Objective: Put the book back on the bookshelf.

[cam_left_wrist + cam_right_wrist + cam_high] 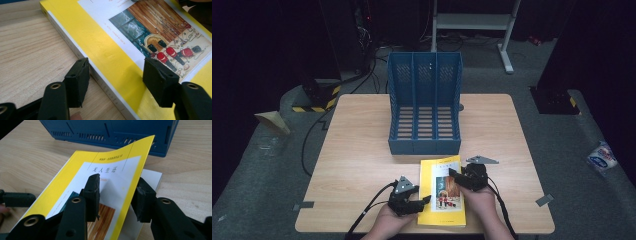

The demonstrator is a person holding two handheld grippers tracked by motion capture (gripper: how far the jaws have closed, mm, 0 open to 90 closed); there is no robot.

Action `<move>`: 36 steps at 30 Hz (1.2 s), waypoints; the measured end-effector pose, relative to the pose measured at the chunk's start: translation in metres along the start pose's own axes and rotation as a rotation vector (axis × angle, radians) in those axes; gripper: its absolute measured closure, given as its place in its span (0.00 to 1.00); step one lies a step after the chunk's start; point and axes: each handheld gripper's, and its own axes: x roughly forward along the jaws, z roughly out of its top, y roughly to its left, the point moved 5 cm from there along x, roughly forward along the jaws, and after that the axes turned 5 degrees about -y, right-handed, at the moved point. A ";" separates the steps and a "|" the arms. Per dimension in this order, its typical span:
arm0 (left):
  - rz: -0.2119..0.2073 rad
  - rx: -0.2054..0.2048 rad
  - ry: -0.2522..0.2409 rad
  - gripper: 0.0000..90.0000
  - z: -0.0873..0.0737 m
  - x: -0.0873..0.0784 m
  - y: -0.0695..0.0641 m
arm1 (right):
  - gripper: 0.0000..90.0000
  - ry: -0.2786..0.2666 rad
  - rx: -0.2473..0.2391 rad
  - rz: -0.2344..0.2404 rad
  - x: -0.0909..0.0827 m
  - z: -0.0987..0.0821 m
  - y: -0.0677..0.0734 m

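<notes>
A yellow book (442, 192) with a picture on its cover lies flat near the table's front edge, just before a blue file rack (424, 107). My left gripper (419, 202) is at the book's left side. In the left gripper view its jaws straddle the spine of the book (110, 57): one pad stands on the wood beside it, the other over the cover, and my left gripper (116, 75) is open. My right gripper (117, 195) is open around the raised right edge of the front cover (112, 170), one jaw above it and one beneath, over the white pages.
The rack (112, 130) has three slots and stands mid-table, open side toward me. Bare wooden table (362, 150) lies left and right of the book. Cables trail from both grippers off the front edge. A white packet (602, 156) lies on the floor at right.
</notes>
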 end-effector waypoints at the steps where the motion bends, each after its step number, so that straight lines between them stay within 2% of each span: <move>1: 0.000 -0.003 -0.001 0.45 0.000 0.000 0.000 | 0.70 -0.002 -0.006 0.000 0.001 0.001 -0.001; 5: 0.000 -0.003 -0.001 0.45 0.000 0.000 0.000 | 0.77 -0.018 -0.012 -0.015 0.000 0.001 0.001; 8: 0.001 -0.003 -0.001 0.45 0.000 0.000 0.000 | 0.85 -0.047 -0.028 -0.011 -0.004 0.004 0.006; 9: 0.000 -0.004 -0.002 0.45 0.000 0.000 0.000 | 0.89 -0.079 -0.052 0.004 -0.009 0.006 0.011; 11: 0.003 0.003 -0.008 0.45 0.000 0.000 -0.001 | 0.91 -0.091 -0.054 0.013 -0.011 0.006 0.013; 12: 0.002 0.014 -0.010 0.45 0.000 0.000 -0.001 | 0.92 -0.114 -0.075 0.026 -0.013 0.007 0.016; 14: -0.004 0.021 -0.013 0.47 -0.001 0.000 -0.003 | 0.94 -0.136 -0.097 0.019 -0.018 0.007 0.020; 15: -0.002 0.030 -0.014 0.48 0.000 0.000 -0.003 | 0.94 -0.160 -0.150 -0.004 -0.023 0.006 0.026; 16: -0.007 0.027 -0.015 0.48 -0.001 0.000 -0.004 | 0.94 -0.160 -0.150 -0.004 -0.023 0.006 0.026; 17: -0.009 0.029 -0.017 0.48 -0.001 0.000 -0.004 | 0.94 -0.179 -0.202 -0.024 -0.026 0.005 0.031; 21: -0.022 0.024 -0.013 0.48 -0.001 0.000 -0.004 | 0.94 -0.199 -0.231 -0.035 -0.030 0.003 0.032; 28: -0.128 -0.054 -0.008 0.44 0.000 -0.002 -0.001 | 0.95 -0.282 -0.277 -0.056 -0.042 0.001 0.039; 33: -0.151 -0.094 -0.004 0.39 0.000 -0.002 0.002 | 0.95 -0.310 -0.291 -0.049 -0.049 0.006 0.045; 36: -0.163 -0.102 -0.004 0.38 0.000 -0.003 0.002 | 0.95 -0.330 -0.285 -0.045 -0.051 0.007 0.046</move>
